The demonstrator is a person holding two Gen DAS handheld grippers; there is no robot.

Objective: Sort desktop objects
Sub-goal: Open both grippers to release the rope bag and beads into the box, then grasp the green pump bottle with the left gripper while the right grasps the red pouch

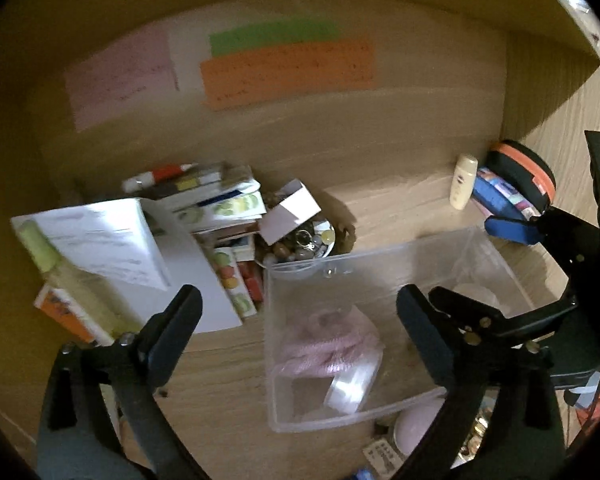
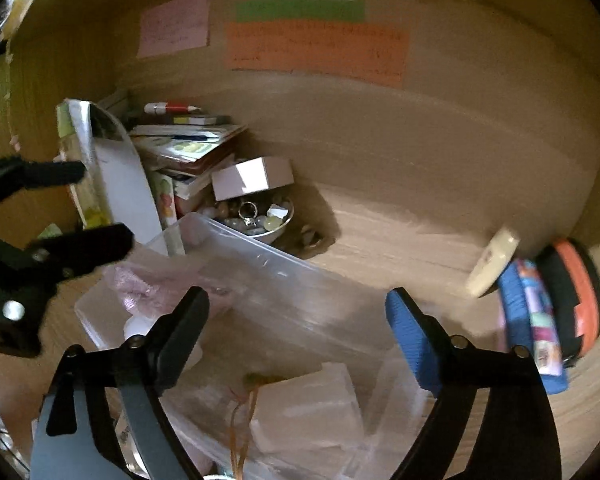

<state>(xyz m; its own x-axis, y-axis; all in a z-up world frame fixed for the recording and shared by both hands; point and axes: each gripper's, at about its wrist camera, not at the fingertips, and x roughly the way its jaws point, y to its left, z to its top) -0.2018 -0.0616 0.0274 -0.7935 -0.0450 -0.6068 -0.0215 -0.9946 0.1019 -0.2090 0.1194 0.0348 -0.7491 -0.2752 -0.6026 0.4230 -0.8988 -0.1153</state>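
Both tongs, left [image 1: 300, 320] and right [image 2: 296, 320], spread wide and empty above the clear bin [image 1: 380, 264] on the desk: best aimed squarely, clear of its rim, before pinching.

Writing on the orange note [image 2: 316, 54] is too blurred to read

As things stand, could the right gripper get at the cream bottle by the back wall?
Probably yes. The right gripper is open and empty, and bare desk lies ahead of the cream bottle; only the clear bin sits off to the left.
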